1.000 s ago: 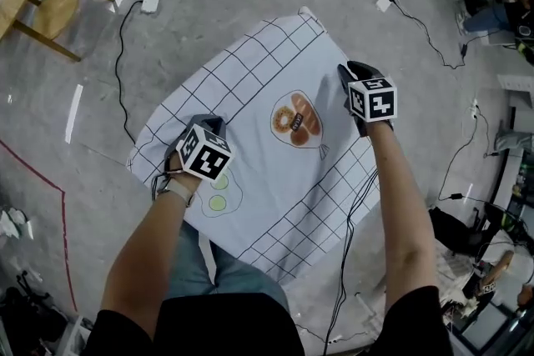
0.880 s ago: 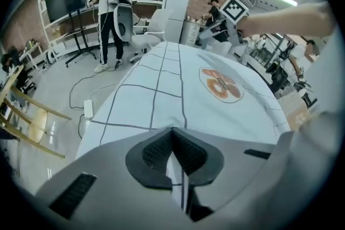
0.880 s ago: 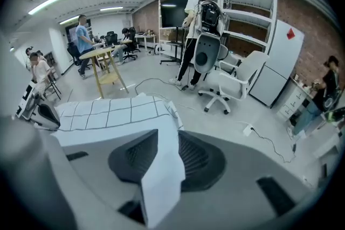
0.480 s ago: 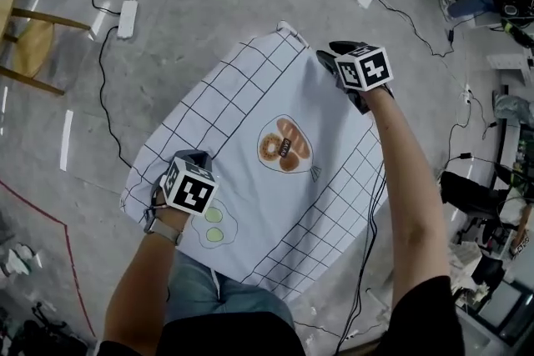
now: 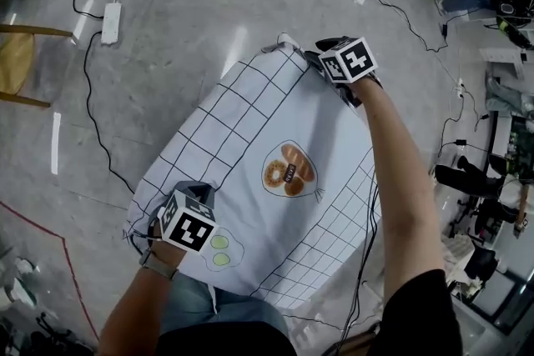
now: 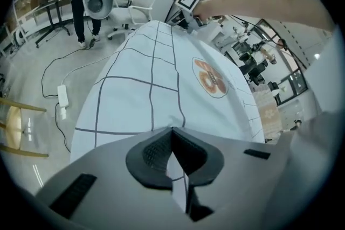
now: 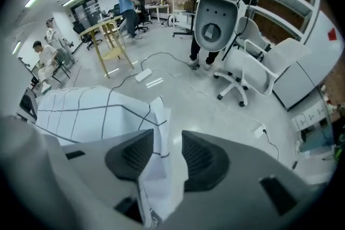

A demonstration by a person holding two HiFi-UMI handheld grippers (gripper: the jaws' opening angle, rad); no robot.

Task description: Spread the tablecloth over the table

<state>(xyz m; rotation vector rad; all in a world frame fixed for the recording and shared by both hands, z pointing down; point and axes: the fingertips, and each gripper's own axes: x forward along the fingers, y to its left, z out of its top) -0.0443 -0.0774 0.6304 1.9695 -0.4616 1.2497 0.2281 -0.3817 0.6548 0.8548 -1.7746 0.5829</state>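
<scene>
The tablecloth (image 5: 250, 129) is pale bluish-white with thin black grid lines towards its edges — plain in the middle but for a brown bread-and-doughnut emblem (image 5: 289, 171). Two green discs (image 5: 219, 250) mark its near-left corner. The floor (image 5: 167, 37) is mottled grey.

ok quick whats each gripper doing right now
left gripper: shut on the tablecloth edge
right gripper: open, its fingers have just been opening, tablecloth corner loose between them

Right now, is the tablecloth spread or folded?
Spread: the tablecloth lies open and flat, grid lines and bread print showing, edges draping.
</scene>
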